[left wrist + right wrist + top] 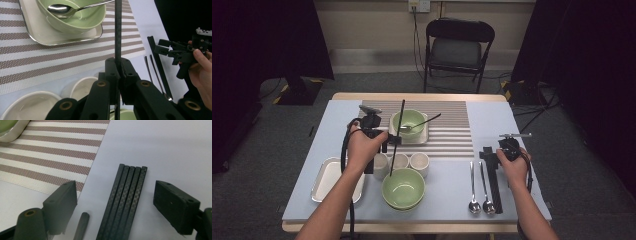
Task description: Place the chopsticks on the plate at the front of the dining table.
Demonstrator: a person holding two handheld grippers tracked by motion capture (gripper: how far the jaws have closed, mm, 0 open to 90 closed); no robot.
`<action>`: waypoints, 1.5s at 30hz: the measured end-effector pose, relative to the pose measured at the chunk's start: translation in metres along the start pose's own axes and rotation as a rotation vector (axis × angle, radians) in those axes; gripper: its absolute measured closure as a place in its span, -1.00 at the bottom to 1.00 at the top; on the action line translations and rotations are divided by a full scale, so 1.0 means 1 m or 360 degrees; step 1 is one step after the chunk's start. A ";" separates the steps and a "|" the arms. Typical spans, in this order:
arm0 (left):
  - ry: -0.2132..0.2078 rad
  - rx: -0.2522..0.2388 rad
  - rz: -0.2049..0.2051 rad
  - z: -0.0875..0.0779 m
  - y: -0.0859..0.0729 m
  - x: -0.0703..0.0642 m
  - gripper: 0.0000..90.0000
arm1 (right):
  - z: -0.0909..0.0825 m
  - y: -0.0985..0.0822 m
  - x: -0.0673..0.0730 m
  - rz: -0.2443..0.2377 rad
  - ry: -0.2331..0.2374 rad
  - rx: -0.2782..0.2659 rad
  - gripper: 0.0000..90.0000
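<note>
My left gripper (392,141) is shut on a long black chopstick (398,131), which stands nearly upright in front of the green bowl (408,122) holding a spoon (421,122). In the left gripper view the chopstick (118,37) is clamped between the jaws of that gripper (119,73). My right gripper (488,153) stands open at the far end of a bundle of black chopsticks (494,186) lying on the mat. In the right gripper view its jaws (117,200) straddle the bundle (125,202) without touching it.
The bowl sits on a small tray (424,138) on the striped placemat (452,125). Three white cups (419,161), a second green bowl (404,188) and a white tray (326,181) are near the front. Two spoons (473,186) lie left of the chopstick bundle.
</note>
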State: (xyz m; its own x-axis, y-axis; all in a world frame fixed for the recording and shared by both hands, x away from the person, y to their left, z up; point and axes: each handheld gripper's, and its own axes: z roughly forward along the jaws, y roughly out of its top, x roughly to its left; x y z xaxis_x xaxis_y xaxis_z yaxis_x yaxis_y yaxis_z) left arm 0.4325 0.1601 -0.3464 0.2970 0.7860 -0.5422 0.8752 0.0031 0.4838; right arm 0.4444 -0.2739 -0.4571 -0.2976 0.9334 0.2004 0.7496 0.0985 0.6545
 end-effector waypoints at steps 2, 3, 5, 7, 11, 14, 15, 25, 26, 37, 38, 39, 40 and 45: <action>-0.0009 0.0000 -0.0009 0.000 0.000 0.001 0.92 | 0.000 0.000 0.001 0.0017 -0.0004 0.0014 -0.59; -0.0004 0.0009 0.0006 -0.001 0.001 0.002 0.92 | 0.001 -0.001 0.000 0.0010 -0.0010 0.0012 -0.59; -0.0010 0.0005 -0.0001 -0.001 0.001 0.002 0.92 | 0.002 -0.002 -0.001 0.0003 -0.0009 0.0016 -0.59; -0.0004 0.0006 -0.0007 -0.002 0.001 0.003 0.92 | 0.003 -0.003 -0.002 -0.0002 -0.0014 0.0015 -0.59; 0.0010 0.0005 0.0003 -0.004 0.003 0.003 0.92 | 0.004 -0.005 -0.004 -0.0008 -0.0018 0.0004 -0.59; 0.0015 0.0002 -0.0015 -0.004 0.004 0.002 0.92 | 0.003 -0.005 -0.004 -0.0010 -0.0016 0.0010 -0.58; 0.0005 0.0006 -0.0012 -0.004 0.004 0.002 0.92 | 0.003 -0.005 -0.004 -0.0009 -0.0020 0.0008 -0.58; 0.0003 0.0003 -0.0017 -0.007 0.006 0.003 0.92 | 0.004 -0.010 -0.003 -0.0082 -0.0037 -0.0022 -0.58; 0.0001 0.0002 -0.0028 -0.008 0.006 0.003 0.92 | 0.004 -0.010 -0.003 -0.0090 -0.0040 -0.0023 -0.58; 0.0004 0.0001 -0.0044 -0.009 0.009 0.004 0.92 | 0.005 -0.016 0.000 -0.0178 -0.0074 -0.0064 -0.57; 0.0004 0.0001 -0.0044 -0.009 0.009 0.004 0.92 | 0.005 -0.016 0.000 -0.0178 -0.0074 -0.0064 -0.57; -0.0006 0.0002 -0.0041 -0.009 0.009 0.004 0.92 | 0.006 -0.016 0.001 -0.0203 -0.0086 -0.0068 -0.58; -0.0004 -0.0002 -0.0043 -0.008 0.009 0.004 0.92 | 0.006 -0.017 0.001 -0.0204 -0.0091 -0.0070 -0.58; 0.0003 -0.0007 -0.0055 -0.008 0.010 0.006 0.92 | 0.007 -0.018 0.003 -0.0217 -0.0100 -0.0075 -0.63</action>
State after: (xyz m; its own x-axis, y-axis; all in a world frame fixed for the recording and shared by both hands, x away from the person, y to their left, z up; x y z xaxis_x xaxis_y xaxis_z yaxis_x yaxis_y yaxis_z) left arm 0.4397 0.1698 -0.3389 0.2655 0.7867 -0.5574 0.8833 0.0331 0.4676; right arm 0.4339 -0.2703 -0.4734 -0.3560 0.9324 0.0620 0.6759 0.2111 0.7061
